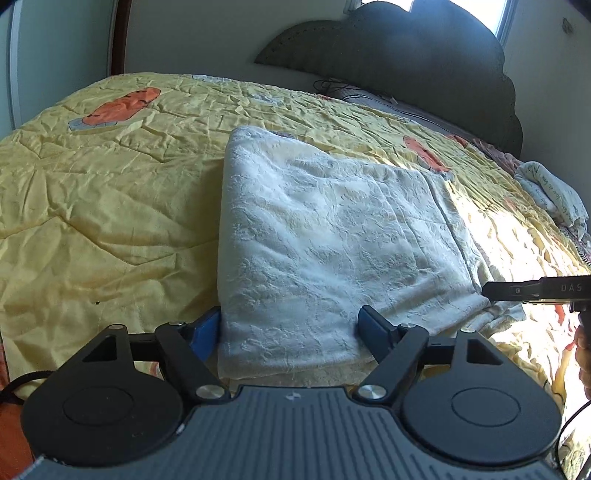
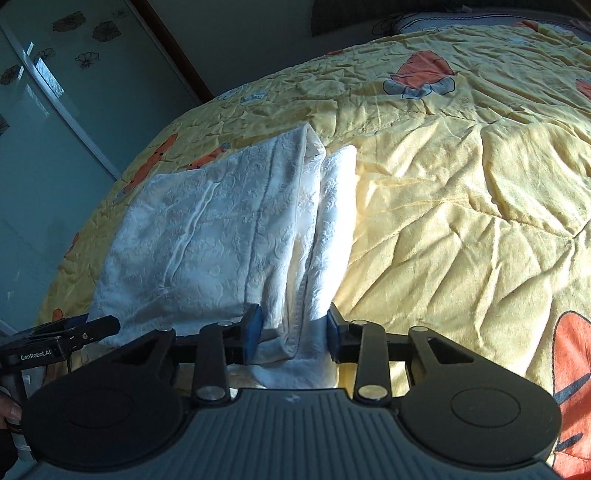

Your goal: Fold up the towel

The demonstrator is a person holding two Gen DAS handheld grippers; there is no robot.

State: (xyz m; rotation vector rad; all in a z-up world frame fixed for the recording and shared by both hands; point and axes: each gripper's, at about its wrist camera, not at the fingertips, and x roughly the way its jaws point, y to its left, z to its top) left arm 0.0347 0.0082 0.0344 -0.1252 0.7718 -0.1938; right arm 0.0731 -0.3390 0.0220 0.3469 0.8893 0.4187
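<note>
Bed with wrinkled yellow quilt (image 1: 110, 192), orange cartoon prints. Dark scalloped headboard (image 1: 424, 55) at 12 o'clock, window (image 1: 506, 14) behind it, sun patch at 3 o'clock. Frosted sliding door (image 2: 44, 110) with flower decals at 10 o'clock. Plain pale walls.

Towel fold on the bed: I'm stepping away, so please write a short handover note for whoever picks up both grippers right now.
Left gripper: jaws wide, straddling the near left corner of the towel, not visibly pinching it.
Right gripper: jaws narrower, with the towel's near right edge layers between the pads; a firm pinch cannot be confirmed.
Towel: white, lying on the yellow quilt, already folded into several layers, with one layer edge sticking out along the right side.
Done: at least one fold.
Left: probably grip both near corners, make the next fold away from you, then square up the edges.
</note>
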